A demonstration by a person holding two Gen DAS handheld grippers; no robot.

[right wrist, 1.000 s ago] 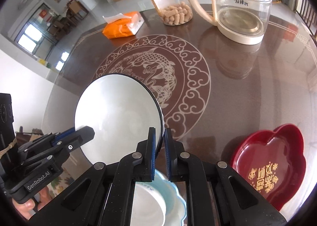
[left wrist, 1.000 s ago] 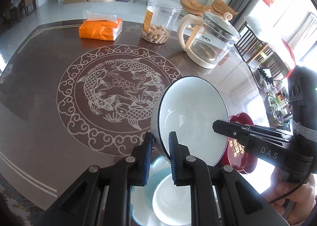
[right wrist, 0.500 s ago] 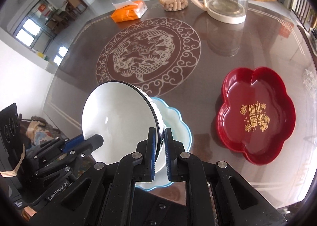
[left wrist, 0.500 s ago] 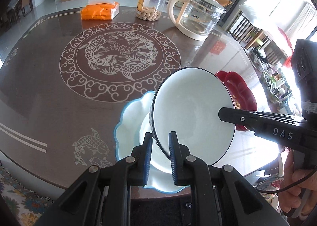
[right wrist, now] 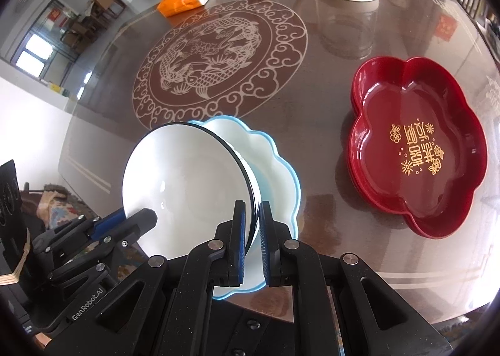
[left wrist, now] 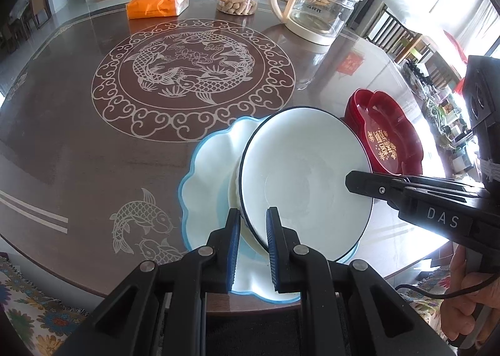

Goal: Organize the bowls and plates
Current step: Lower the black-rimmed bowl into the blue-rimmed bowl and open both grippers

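While the round brown table (left wrist: 78, 143) carries a red flower-shaped tray (right wrist: 418, 149) and a blue-rimmed scalloped plate (left wrist: 206, 165), the white bowl (left wrist: 300, 178) hangs tilted over that plate, its rim clamped by both the left gripper (left wrist: 253, 231) and right gripper (right wrist: 251, 221). Next: level it, lower, release.

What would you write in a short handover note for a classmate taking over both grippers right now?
Left gripper: shut on the near rim of the white bowl.
Right gripper: shut on the bowl's opposite rim.
The bowl is tilted, low over the blue-edged scalloped plate near the table edge; whether it touches cannot be told.
The red flower-shaped plate sits apart, empty.
Done: bowl brought over the plate.
Left: probably level it, set it down, release both grippers.
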